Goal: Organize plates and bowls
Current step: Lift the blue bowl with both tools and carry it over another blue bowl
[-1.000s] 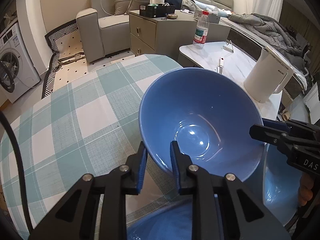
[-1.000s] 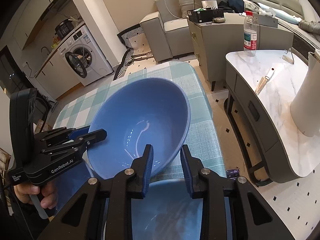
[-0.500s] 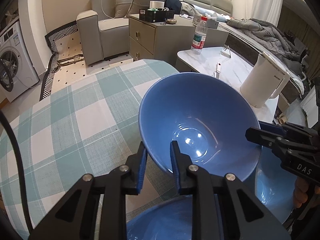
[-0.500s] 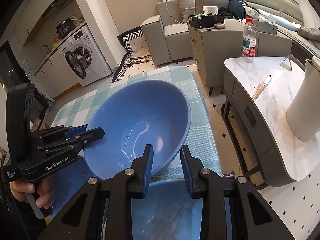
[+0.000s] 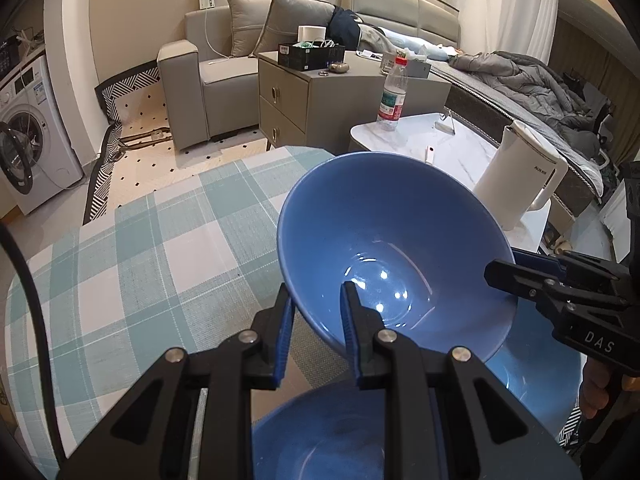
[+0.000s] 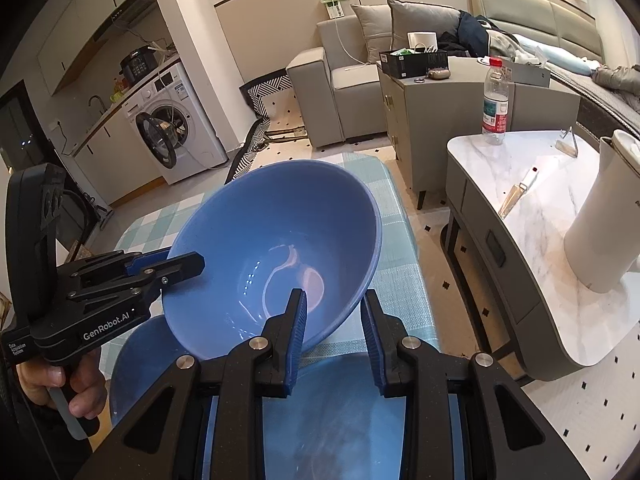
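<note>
A large blue bowl hangs tilted above the green-and-white checked tablecloth, gripped from two sides. My left gripper is shut on its near rim, one finger inside and one outside. In the right wrist view this gripper clamps the bowl's left edge, with a hand on its handle. My right gripper is shut on the opposite rim and shows in the left wrist view at the bowl's right side. Beneath lie a blue plate and another blue bowl.
To the right, beyond the table's edge, stands a marble side table with a white kettle, a water bottle and a small knife. A grey cabinet, an armchair and a washing machine stand farther back.
Both grippers have risen a little with the blue bowl held between them, so it hangs higher over the dishes below. Both grips are unchanged.
</note>
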{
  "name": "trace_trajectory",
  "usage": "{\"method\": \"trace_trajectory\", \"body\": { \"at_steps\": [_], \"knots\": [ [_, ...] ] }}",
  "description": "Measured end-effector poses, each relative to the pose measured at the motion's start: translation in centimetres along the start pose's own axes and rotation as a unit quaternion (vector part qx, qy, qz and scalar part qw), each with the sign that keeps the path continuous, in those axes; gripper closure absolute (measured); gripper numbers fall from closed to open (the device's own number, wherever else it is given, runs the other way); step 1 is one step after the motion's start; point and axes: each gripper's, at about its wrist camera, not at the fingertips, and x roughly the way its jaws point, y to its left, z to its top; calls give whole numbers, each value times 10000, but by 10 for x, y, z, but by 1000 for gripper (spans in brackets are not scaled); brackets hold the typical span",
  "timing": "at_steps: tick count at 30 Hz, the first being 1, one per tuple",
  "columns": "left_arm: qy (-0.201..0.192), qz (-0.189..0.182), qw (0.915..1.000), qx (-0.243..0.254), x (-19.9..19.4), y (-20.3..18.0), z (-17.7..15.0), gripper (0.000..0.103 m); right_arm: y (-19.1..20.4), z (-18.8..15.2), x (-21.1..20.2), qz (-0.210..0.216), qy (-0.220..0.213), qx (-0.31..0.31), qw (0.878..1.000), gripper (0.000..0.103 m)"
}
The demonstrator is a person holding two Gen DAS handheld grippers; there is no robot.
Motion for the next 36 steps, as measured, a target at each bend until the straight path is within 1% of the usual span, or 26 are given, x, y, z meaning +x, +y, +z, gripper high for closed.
{"method": "trace_trajectory", "body": {
  "at_steps": [18,25,36],
  "knots": [
    [-405,-46,9992,22,-48,-5,-4,81,16,-5,-45,42,-368,-146,9992,73],
    [-524,-76,9986,3,-63,-3,-8,81,27,-7,-56,69,-442,-210,9988,73],
    [-646,-7,9979,-33,-84,-1,-17,82,42,-15,-71,196,-541,-295,9979,73]
  ]
}}
